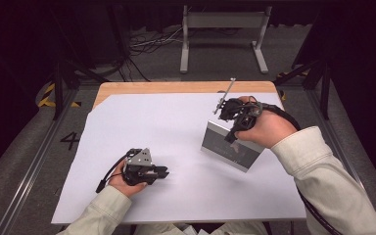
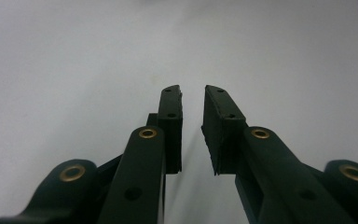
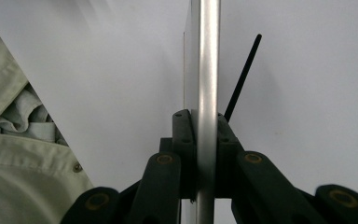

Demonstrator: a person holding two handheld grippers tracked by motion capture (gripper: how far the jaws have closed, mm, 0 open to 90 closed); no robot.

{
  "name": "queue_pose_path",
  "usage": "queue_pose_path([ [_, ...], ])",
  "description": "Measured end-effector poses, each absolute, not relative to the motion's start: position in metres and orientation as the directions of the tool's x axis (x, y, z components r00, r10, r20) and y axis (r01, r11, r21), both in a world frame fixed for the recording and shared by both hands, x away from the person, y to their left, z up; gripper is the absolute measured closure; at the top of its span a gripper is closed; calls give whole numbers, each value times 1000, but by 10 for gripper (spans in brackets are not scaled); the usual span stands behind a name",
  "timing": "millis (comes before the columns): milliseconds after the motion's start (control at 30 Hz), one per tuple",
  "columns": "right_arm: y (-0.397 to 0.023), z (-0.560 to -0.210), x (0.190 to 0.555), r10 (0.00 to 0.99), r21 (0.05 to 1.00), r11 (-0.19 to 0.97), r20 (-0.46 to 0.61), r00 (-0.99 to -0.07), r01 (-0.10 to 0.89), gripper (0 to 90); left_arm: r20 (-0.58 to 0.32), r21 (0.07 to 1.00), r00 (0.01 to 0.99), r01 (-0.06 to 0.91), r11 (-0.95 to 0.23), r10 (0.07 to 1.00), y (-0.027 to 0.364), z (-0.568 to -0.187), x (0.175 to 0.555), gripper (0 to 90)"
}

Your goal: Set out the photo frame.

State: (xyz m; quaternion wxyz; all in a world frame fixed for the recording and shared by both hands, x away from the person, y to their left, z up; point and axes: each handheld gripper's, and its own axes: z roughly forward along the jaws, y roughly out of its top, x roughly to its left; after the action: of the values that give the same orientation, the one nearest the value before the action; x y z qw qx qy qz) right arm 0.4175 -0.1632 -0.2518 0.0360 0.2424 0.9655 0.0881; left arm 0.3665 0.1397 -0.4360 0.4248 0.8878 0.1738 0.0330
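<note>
A flat silver photo frame (image 1: 227, 148) stands tilted on the white sheet right of centre. My right gripper (image 1: 232, 133) comes down on its upper edge and is shut on it. In the right gripper view the frame's thin metal edge (image 3: 205, 56) runs straight up between the two pads of my right gripper (image 3: 204, 117), and a black support strut (image 3: 242, 79) sticks out behind it. My left gripper (image 1: 164, 172) rests low on the sheet at the front left, pointing right. Its jaws (image 2: 192, 91) stand a little apart with nothing between them.
A white sheet (image 1: 142, 127) covers most of the wooden table, whose bare far edge (image 1: 176, 87) shows at the back. Beyond the table, a grey metal stand (image 1: 223, 22) and loose cables (image 1: 147, 44) lie on the floor. A pale sleeve (image 3: 9, 140) shows at the left of the right gripper view.
</note>
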Motion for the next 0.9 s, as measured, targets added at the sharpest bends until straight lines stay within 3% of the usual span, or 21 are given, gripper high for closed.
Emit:
queue_pose_path([
  [333,-152,-257,425,312,132,943,-25,-950,306,838,-92,765,938,280,-579,333,140,-436,366,773],
  [900,-134,-267,433,123,118,986,-28,-992,119,838,-92,764,940,279,-581,330,139,-436,366,770],
])
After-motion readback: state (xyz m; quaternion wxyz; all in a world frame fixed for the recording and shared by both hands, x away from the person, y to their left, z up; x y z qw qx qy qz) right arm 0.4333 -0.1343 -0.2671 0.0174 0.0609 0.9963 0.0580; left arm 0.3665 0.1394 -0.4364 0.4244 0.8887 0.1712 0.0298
